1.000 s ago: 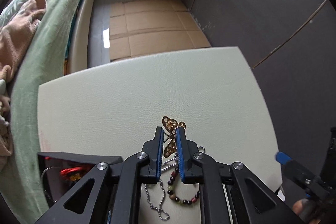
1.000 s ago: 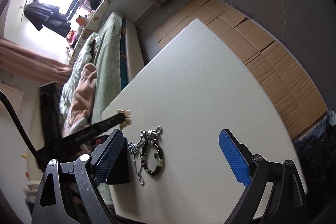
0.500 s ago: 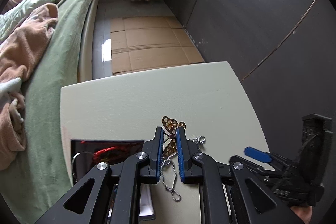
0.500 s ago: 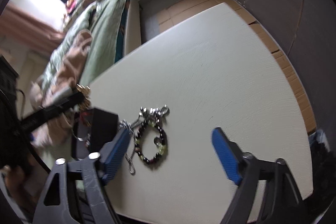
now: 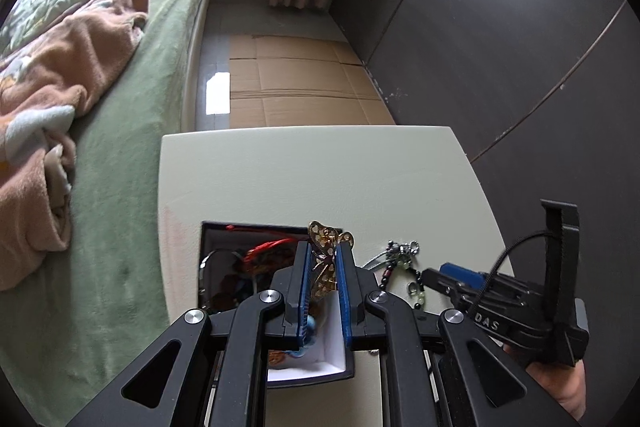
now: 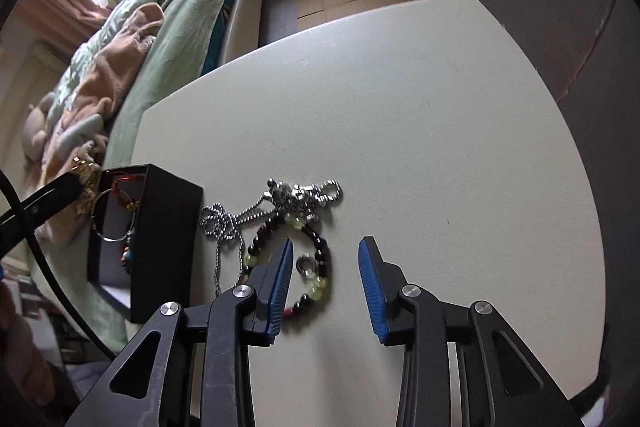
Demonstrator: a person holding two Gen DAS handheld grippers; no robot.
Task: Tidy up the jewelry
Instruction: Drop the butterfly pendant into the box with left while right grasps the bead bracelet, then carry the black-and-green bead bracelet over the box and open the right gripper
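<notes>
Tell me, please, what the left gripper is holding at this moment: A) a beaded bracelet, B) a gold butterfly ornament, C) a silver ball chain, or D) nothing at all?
B: in the left wrist view the left gripper is shut on the gold butterfly ornament, above the open black box, while the beaded bracelet and silver ball chain lie on the table.

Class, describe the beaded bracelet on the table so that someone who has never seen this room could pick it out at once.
Find the pale table beside the green bed, then the black box on it. Just right of the box lies a silver ball chain; touching it is the beaded bracelet, a closed ring of dark beads with pale green ones between.
</notes>
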